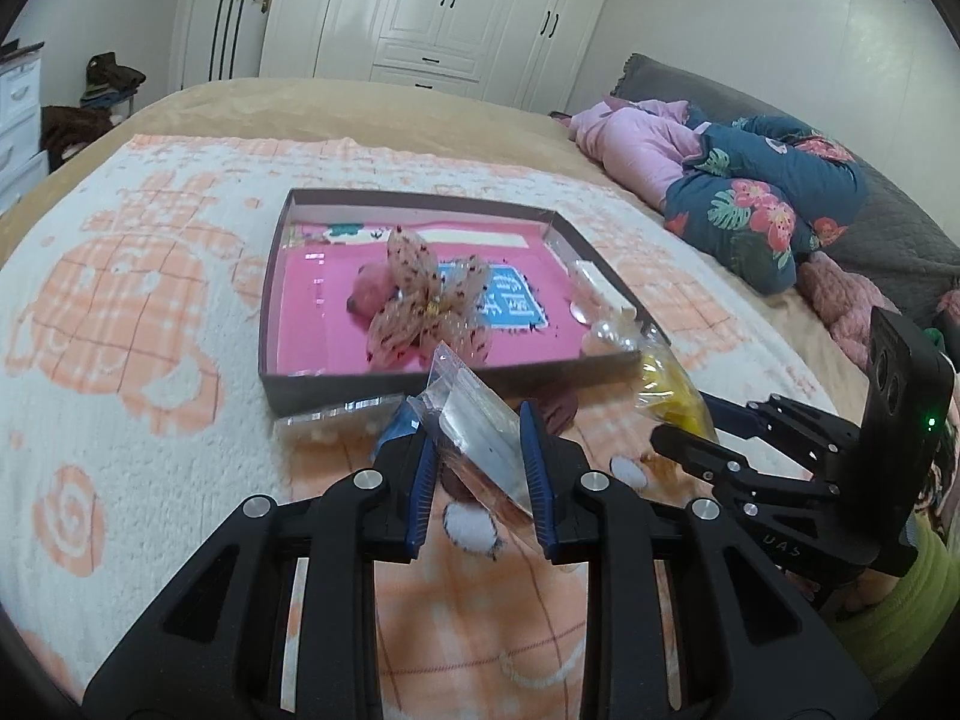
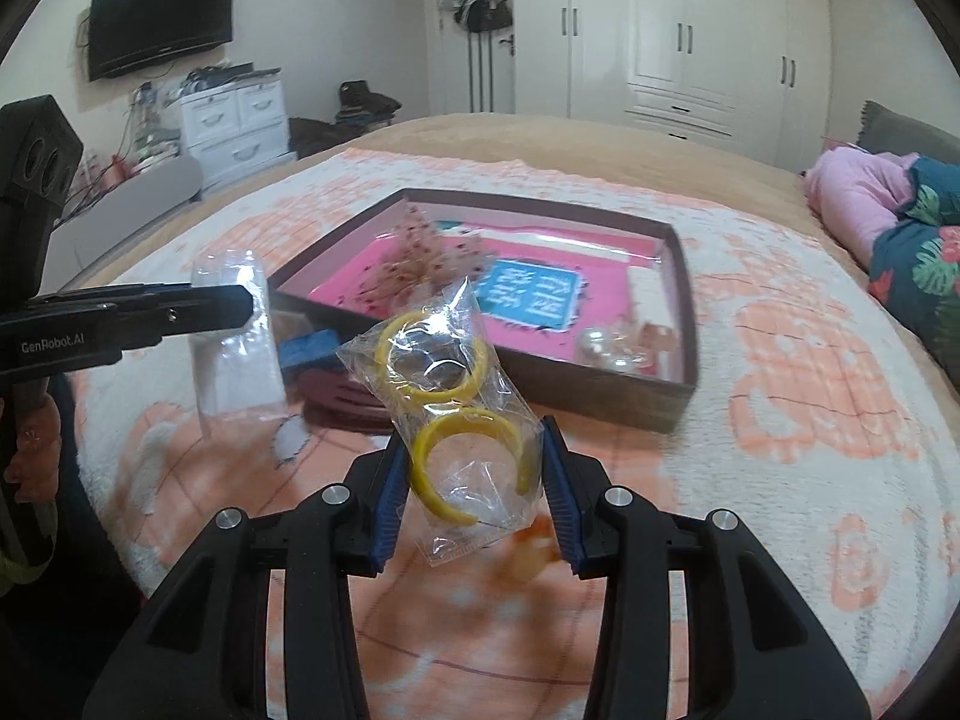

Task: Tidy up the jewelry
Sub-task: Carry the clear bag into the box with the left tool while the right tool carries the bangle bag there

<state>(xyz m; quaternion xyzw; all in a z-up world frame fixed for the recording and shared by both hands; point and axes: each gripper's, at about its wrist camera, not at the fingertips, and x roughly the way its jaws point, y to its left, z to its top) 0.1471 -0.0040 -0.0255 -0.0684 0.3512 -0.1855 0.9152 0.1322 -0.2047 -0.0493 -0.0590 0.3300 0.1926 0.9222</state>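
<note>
Left gripper (image 1: 480,456): fingers pinch clear sachet (image 1: 480,420); light, slippery film.
Right gripper (image 2: 474,480): fingers hold yellow-hoop bag (image 2: 444,408); grip hoop rims.

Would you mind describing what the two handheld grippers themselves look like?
Both are matte black, with angular cut-out linkages, silver round bolts and ribbed blue finger pads. The left gripper reads "GenRobot.AI" in white. The right gripper carries a black camera box with a green light and faint "UAS" lettering.

Fluffy cloth blanket (image 2: 780,360); glossy clear plastic bag (image 2: 462,420) around smooth yellow plastic bangles (image 2: 429,360); matt cardboard box (image 1: 456,375) with shiny pink lining.
</note>
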